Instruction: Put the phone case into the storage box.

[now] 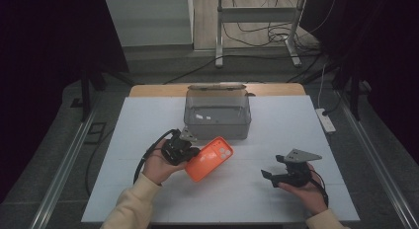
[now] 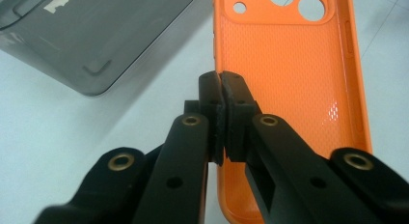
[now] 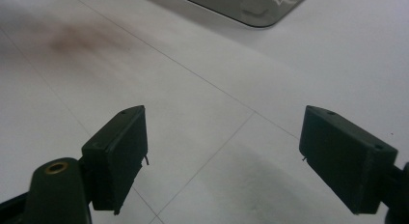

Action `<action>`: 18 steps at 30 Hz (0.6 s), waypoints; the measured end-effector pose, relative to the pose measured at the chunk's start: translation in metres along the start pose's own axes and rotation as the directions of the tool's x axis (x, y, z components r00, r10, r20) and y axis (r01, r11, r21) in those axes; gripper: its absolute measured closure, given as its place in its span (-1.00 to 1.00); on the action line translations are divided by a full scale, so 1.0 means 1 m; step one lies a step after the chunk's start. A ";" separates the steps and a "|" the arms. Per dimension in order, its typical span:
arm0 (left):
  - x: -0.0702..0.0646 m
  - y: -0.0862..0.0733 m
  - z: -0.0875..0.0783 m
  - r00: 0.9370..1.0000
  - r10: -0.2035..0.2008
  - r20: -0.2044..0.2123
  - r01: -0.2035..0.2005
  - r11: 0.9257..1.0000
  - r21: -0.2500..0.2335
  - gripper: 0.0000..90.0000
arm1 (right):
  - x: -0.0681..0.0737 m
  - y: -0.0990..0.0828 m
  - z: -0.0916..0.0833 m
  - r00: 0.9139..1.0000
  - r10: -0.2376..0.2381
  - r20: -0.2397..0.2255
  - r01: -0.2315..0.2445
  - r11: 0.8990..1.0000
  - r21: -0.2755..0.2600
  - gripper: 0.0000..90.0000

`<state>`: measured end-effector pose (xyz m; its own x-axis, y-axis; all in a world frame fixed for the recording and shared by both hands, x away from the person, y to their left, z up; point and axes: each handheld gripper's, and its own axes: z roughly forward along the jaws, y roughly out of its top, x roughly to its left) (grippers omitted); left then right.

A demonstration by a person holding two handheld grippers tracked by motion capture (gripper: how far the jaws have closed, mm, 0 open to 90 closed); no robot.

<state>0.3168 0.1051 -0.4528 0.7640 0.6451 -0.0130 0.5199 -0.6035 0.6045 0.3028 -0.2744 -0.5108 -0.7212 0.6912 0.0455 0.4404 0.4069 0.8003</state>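
The left gripper (image 2: 221, 81) pinches an orange plastic phone case (image 2: 289, 79) by its side wall (right gripper (image 3: 224, 156) gaping, idle); keeping the case level should clear the grey translucent box (image 1: 217, 113) ahead.

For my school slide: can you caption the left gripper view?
Left gripper pinching the side wall of an orange phone case beside a grey plastic box.

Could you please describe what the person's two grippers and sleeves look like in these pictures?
The left gripper and the right gripper are black, each with two jaws ending in blocky black pads, and brass-coloured rivets dot the arms. A grey three-cornered plate tops each, and a black cable trails from the left one. The sleeves are pale cream.
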 end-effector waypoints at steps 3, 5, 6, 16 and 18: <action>-0.001 0.000 -0.001 1.000 0.002 -0.002 -0.002 1.000 -0.005 0.96 | 0.000 0.000 0.000 1.000 0.001 0.000 -0.001 1.000 0.000 -0.61; -0.001 0.001 -0.001 1.000 0.007 0.000 -0.007 1.000 -0.003 0.96 | 0.000 0.000 0.000 1.000 0.000 0.000 0.000 1.000 0.000 -0.61; -0.002 0.001 -0.001 1.000 0.008 0.000 -0.008 1.000 -0.004 0.96 | 0.000 0.000 0.000 1.000 0.000 0.000 0.000 1.000 0.000 -0.61; -0.006 0.002 -0.001 1.000 0.022 0.001 -0.022 1.000 -0.008 0.96 | 0.000 0.000 0.000 1.000 0.001 0.000 -0.001 1.000 -0.001 -0.61; -0.006 0.002 -0.001 1.000 0.024 0.002 -0.024 1.000 -0.011 0.96 | 0.000 0.000 0.000 1.000 0.001 0.000 -0.001 1.000 -0.002 -0.61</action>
<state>0.3129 0.0997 -0.4506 0.7770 0.6295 0.0003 0.4970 -0.6138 0.6134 0.3029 -0.2745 -0.5107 -0.7211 0.6913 0.0463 0.4398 0.4051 0.8015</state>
